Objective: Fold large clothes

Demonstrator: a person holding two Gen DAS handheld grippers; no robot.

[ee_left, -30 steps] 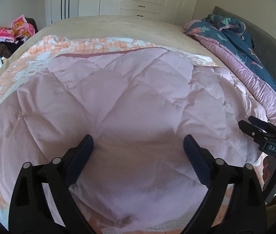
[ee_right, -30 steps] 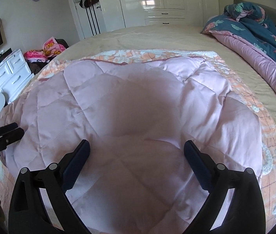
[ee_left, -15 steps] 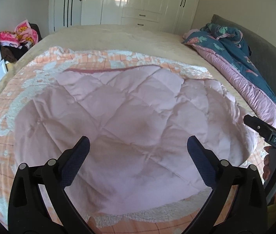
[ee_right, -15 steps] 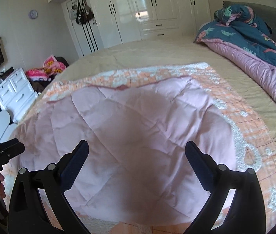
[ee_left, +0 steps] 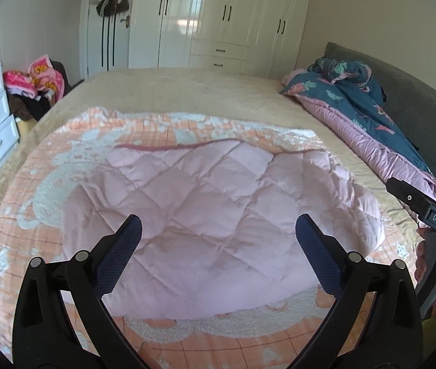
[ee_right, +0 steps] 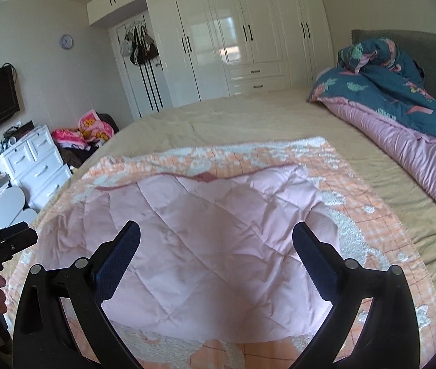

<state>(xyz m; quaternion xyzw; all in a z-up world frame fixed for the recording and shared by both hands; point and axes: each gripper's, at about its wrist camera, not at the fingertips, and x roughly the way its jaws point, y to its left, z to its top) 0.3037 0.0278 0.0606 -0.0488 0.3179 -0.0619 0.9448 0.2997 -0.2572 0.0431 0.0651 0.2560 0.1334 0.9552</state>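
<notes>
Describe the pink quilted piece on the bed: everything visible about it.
The pink quilted piece is pale pink, puffy, stitched in a diamond pattern, with a darker pink trim along its far edge. It lies flat but creased on an orange and white patterned blanket, which rests on the beige bed. Both grippers, left and right, are open above it, touching nothing.

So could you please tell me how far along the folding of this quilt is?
Done: the pink quilt already lies folded over on itself, its orange patterned side showing around the edges. In hand: nothing; the left tool and right tool are open above it. Left: probably further folds to make it compact.
</notes>
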